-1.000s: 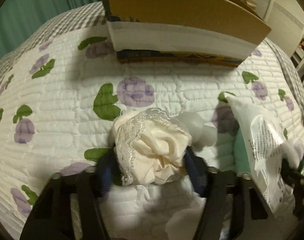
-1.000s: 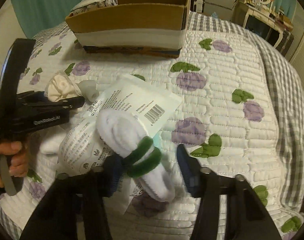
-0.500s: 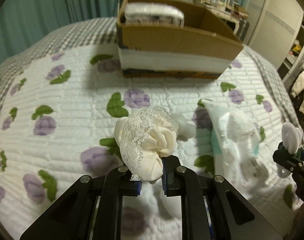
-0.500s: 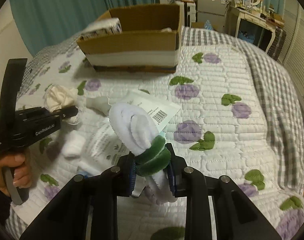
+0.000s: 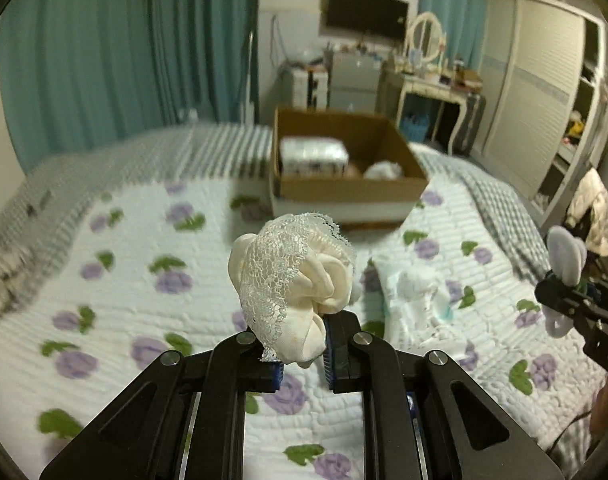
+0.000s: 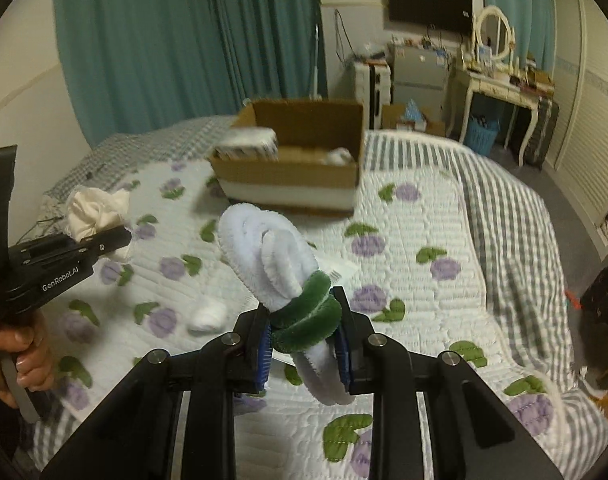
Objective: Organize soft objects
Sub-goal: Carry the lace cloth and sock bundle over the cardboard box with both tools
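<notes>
Cream lace bundle (image 5: 293, 288) pinched in my left tongs (image 5: 301, 354), bulging up past tips, clear of quilt (image 5: 119, 280). White roll (image 6: 281, 280) with green band (image 6: 306, 318) pinched in my right tongs (image 6: 304, 344), band squeezed between pads, roll leaning toward 11 o'clock. Box (image 5: 346, 178) at 12 o'clock beyond both, pack (image 5: 314, 156) and white item inside. Plastic pack (image 5: 414, 302) on quilt at 3 o'clock of bundle. Small white wad (image 6: 207, 316) on quilt at 9 o'clock of roll.

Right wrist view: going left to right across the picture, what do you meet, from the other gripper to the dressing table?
left gripper holding the cream lace cloth → small white bundle on the quilt → white and green plush roll in the right gripper → dressing table.
</notes>
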Tool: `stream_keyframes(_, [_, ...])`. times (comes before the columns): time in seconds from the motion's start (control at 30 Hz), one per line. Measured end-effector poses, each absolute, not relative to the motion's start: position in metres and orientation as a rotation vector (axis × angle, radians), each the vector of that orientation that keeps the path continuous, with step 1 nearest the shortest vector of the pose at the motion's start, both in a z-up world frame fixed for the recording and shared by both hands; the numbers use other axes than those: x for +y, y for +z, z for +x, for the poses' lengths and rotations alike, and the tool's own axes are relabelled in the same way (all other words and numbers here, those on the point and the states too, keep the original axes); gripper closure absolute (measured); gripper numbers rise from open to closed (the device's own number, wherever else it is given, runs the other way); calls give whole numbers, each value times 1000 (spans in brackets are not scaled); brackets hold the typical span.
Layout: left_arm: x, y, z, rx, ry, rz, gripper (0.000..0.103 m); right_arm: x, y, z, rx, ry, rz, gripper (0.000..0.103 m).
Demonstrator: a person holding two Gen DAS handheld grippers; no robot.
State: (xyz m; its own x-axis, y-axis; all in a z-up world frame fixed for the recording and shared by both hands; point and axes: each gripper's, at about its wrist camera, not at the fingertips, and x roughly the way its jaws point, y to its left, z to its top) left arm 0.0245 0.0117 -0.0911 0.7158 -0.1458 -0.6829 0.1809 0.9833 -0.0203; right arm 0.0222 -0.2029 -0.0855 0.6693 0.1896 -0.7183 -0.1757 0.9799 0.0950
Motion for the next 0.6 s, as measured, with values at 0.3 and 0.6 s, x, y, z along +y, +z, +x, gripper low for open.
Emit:
stream_keyframes(0.3, [3,-31,-8,594,-217,64,89,-190,-27,0,678,223,20,78])
stream_keyframes(0.6, [-8,28,-7,476,-265,51,89,-188,37,-5,533,227,6,78])
